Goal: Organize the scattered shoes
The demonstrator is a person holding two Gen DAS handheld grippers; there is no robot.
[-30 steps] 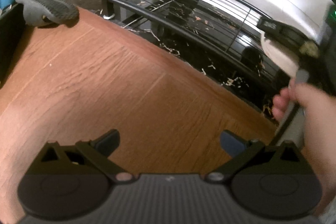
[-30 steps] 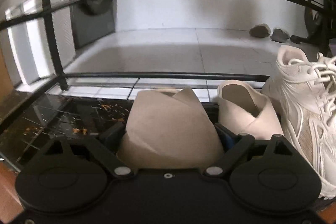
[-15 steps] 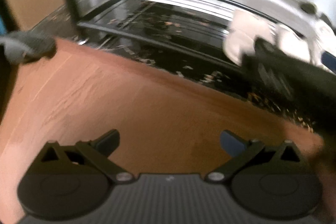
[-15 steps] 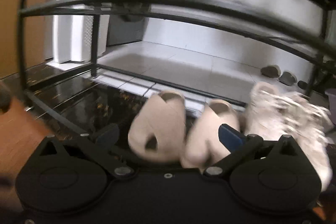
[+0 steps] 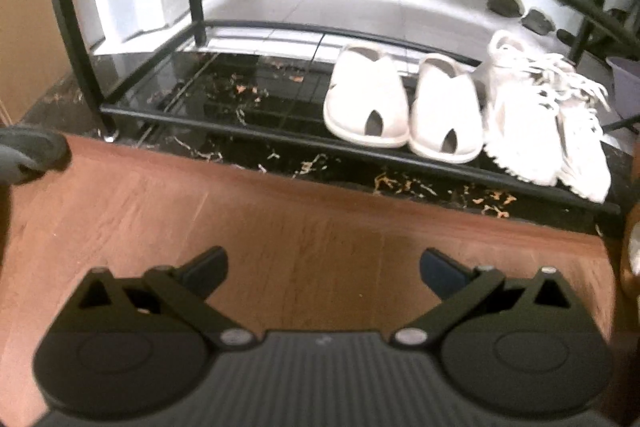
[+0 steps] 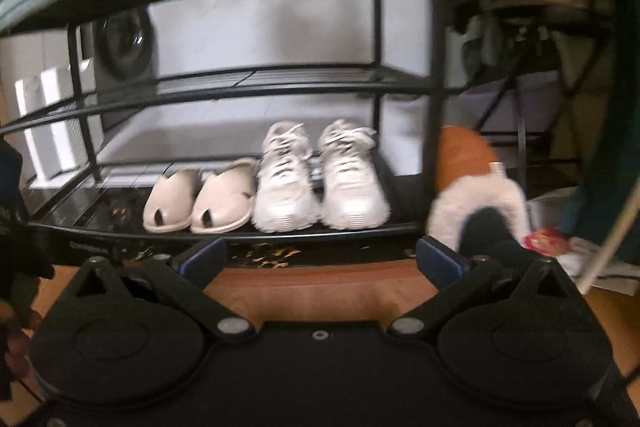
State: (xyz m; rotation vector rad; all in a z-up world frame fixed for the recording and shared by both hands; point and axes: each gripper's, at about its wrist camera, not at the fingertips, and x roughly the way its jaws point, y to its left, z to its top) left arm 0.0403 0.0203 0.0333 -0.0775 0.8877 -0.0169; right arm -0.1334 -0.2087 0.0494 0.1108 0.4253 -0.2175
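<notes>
Both my tongs are spread wide and holding nothing: the left gripper (image 5: 323, 267) hangs over the wooden floor (image 5: 280, 227) in front of the shoe rack (image 6: 248, 89), the right gripper (image 6: 320, 259) faces the rack from a little farther out. On the bottom shelf the beige slippers (image 6: 200, 201) sit side by side, touching, with the white sneakers (image 6: 322, 183) just to their right. A grey shoe (image 5: 28, 155) lies on the floor at the far left edge of the left view, apart from the rack; I judge it the next one to fetch. The risk: it is half out of frame, so I could close on it blind, pinch only the rim and drop it, or clip the rack's front bar when carrying it in and nudge the slippers out of line.
</notes>
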